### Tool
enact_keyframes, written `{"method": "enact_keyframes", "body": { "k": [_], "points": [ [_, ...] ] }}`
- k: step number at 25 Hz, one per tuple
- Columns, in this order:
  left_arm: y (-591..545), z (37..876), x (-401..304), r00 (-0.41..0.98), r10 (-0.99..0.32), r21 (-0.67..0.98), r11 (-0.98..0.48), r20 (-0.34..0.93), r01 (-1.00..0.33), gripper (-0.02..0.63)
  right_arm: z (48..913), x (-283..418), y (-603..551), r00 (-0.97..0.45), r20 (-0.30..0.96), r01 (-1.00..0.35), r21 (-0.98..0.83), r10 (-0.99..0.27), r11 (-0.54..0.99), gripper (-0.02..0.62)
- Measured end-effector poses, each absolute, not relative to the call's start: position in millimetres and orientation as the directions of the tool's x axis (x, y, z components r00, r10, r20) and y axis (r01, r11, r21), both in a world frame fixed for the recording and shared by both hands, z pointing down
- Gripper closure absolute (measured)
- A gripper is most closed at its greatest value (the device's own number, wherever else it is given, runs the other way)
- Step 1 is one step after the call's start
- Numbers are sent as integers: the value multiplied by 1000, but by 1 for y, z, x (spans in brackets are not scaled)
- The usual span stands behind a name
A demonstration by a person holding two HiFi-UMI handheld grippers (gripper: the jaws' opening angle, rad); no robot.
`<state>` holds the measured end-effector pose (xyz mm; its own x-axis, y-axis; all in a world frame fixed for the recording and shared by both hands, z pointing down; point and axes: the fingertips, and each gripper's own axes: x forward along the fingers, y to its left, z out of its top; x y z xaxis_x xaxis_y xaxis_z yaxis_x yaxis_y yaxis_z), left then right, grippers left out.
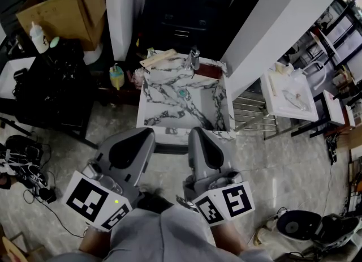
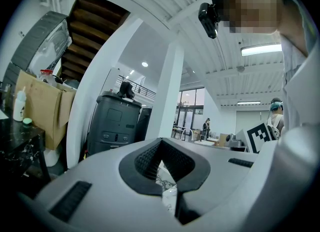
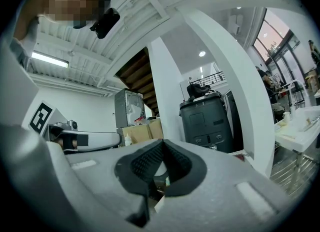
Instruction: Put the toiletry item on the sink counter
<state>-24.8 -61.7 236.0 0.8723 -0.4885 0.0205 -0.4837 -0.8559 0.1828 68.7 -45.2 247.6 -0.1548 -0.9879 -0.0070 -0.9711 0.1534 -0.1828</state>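
Holding both grippers side by side at 6 o'clock in the head view, tips aimed at the counter (image 1: 151, 114) at 12. Left gripper (image 1: 144, 134): its own view shows the jaws together, black pads meeting along a seam, nothing clamped; only a sliver of marble shows through the notch in the pads. Right gripper (image 1: 198, 134): same state, jaws fully together, nothing between them. Neither tip touches the counter; both stop just short of its near edge. Counter is white marble with dark veins, with a sunken basin (image 1: 186, 105) and a drain (image 1: 181, 92) near the middle. Faucet (image 1: 194, 58) stands at the counter's 12 o'clock edge. A flat tan piece (image 1: 160, 58) lies across the 11 o'clock corner. Likely toiletry item: a yellow bottle (image 1: 116, 76) with a teal top, upright, off the counter at its 10 o'clock, on a dark shelf (image 1: 121, 92) just beside it. Can't tell its label. A second, white bottle (image 1: 38, 36) stands upright farther out at 10 o'clock on a black table (image 1: 54, 85), next to a cardboard box (image 1: 65, 12). White table (image 1: 271, 94) sits at the counter's 3 o'clock, beyond a white pillar (image 1: 283, 23). Left gripper view also shows a dark cabinet (image 2: 116, 123) ahead at 11 o'clock.
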Motion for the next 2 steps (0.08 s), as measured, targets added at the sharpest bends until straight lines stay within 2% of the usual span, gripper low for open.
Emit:
{"method": "enact_keyframes", "body": {
  "k": [2],
  "points": [
    [-62, 236, -25, 873, -488, 183, -856, 23, -484, 603, 248, 69, -46, -155, -3, -971, -183, -988, 153, 598]
  ]
}}
